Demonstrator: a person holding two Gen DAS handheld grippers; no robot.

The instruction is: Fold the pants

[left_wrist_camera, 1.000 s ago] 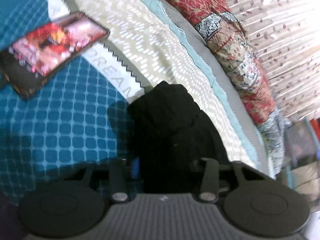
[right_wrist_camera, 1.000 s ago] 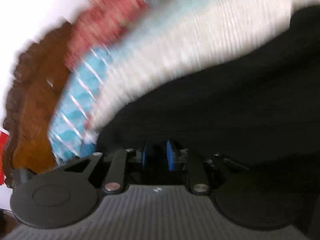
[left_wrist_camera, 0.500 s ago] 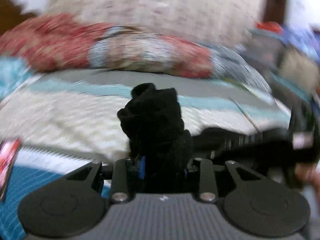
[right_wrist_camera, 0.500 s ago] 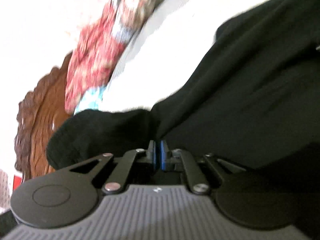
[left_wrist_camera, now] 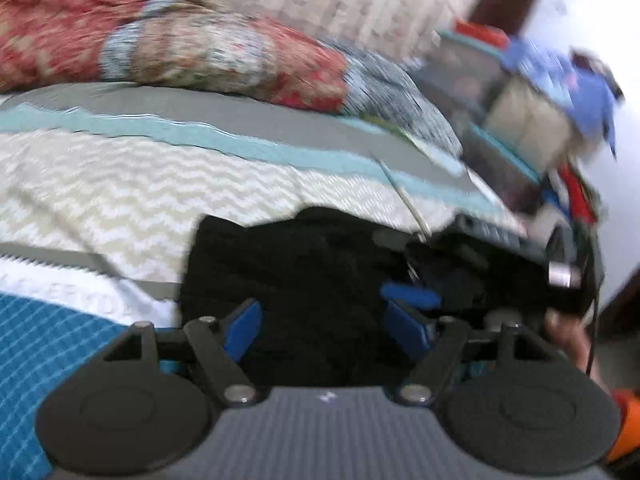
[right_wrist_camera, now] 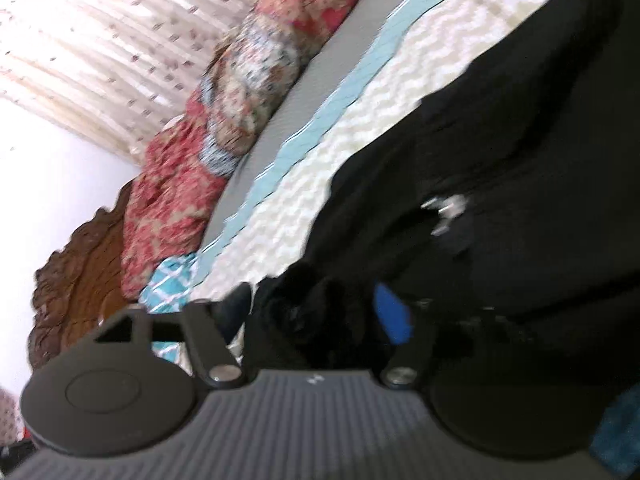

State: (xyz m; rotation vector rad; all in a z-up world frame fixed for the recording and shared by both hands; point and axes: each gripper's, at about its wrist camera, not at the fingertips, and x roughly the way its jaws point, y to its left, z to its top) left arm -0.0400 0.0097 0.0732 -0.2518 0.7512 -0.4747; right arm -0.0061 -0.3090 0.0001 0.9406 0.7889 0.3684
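Observation:
The black pants (left_wrist_camera: 304, 272) lie bunched on the bed. My left gripper (left_wrist_camera: 326, 326) is open, its blue-padded fingers (left_wrist_camera: 240, 326) spread either side of the black cloth, which lies between and beyond them. The other gripper shows at the right of the left wrist view (left_wrist_camera: 520, 264), close to the pants. In the right wrist view the pants (right_wrist_camera: 520, 160) spread across the bed to the right. My right gripper (right_wrist_camera: 320, 316) is open, with a bunched fold of the black cloth (right_wrist_camera: 308, 300) between its fingers. Both views are blurred.
The bed cover (left_wrist_camera: 140, 192) has cream zigzag, teal and grey bands, with a blue checked part (left_wrist_camera: 48, 344) at the lower left. Red patterned pillows (left_wrist_camera: 180, 48) line the far side by a curtain. Shelves with clutter (left_wrist_camera: 520, 100) stand at the right. A carved wooden headboard (right_wrist_camera: 76, 272) shows.
Both grippers were shut on the black cloth and have opened. The left camera swung from the bed top to face the pillows, and the pants dropped onto the bed.

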